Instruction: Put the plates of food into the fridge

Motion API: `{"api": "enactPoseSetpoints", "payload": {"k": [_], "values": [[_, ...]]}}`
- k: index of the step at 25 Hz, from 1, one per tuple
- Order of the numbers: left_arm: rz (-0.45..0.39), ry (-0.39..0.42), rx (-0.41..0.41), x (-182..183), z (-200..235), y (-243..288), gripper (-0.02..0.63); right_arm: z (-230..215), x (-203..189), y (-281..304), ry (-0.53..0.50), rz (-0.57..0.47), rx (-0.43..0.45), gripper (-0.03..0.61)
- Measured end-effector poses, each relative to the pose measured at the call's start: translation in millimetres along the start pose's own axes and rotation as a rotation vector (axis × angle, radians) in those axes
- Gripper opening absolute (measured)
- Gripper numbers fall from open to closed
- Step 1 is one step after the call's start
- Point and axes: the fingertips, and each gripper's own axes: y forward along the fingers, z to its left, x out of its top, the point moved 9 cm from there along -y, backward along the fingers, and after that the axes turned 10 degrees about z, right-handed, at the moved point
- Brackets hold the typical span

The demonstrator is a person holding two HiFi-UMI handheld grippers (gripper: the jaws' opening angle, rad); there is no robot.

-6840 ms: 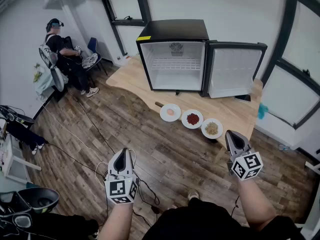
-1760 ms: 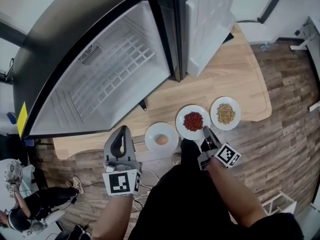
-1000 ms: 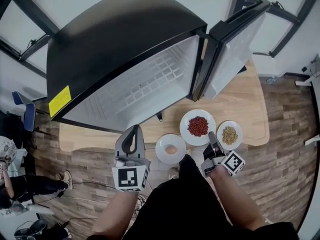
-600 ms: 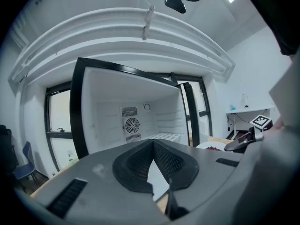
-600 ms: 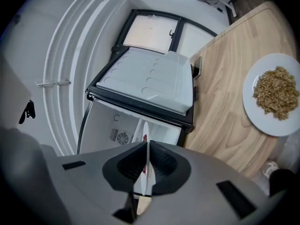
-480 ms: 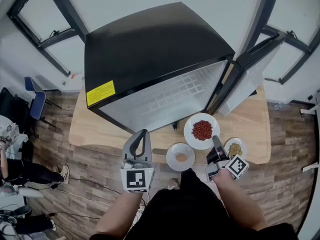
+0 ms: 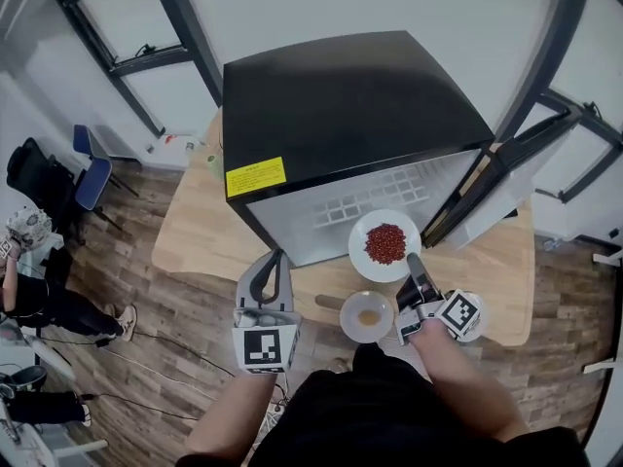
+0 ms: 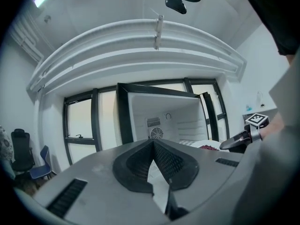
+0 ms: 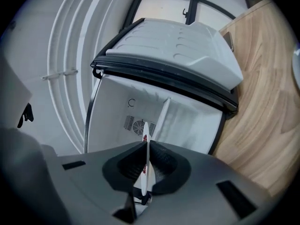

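Right gripper (image 7: 411, 259) pinches the round white plate of red food (image 7: 385, 244) level, fridge-bound to the open black fridge (image 7: 341, 115); left gripper (image 7: 276, 258) closed, empty.

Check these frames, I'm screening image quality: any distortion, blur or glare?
Head view: sharp, evenly lit, fisheye-bent window frames, soft sheen on the black mini fridge. Left gripper view: heavy barrel distortion, dark corners, the left gripper filling the bottom. Right gripper view: rolled sideways, the white plate of red food edge-on in the right gripper.
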Motion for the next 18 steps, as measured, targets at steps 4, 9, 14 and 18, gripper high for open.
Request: {"api": "enactPoseSetpoints", "payload": {"k": [4,9,14,18], "values": [[-0.003,-0.014,0.051,1.8,15.4,-5.3,0.005,10.1,5.0,24.0,-0.009,0.032,0.010,0.034],[-0.010,0.004,0.110,9.9,36.1,-3.2,0.005,20.7,18.2,51.7,-0.043,0.064,0.018,0.034],[-0.021,-0.042,0.154,15.3,50.5,-2.3,0.005,27.9,20.2,80.1,-0.058,0.108,0.014,0.034],[-0.021,-0.048,0.174,15.8,58.8,0.5,0.005,33.8,21.9,102.1,-0.043,0.136,0.005,0.034]]}}
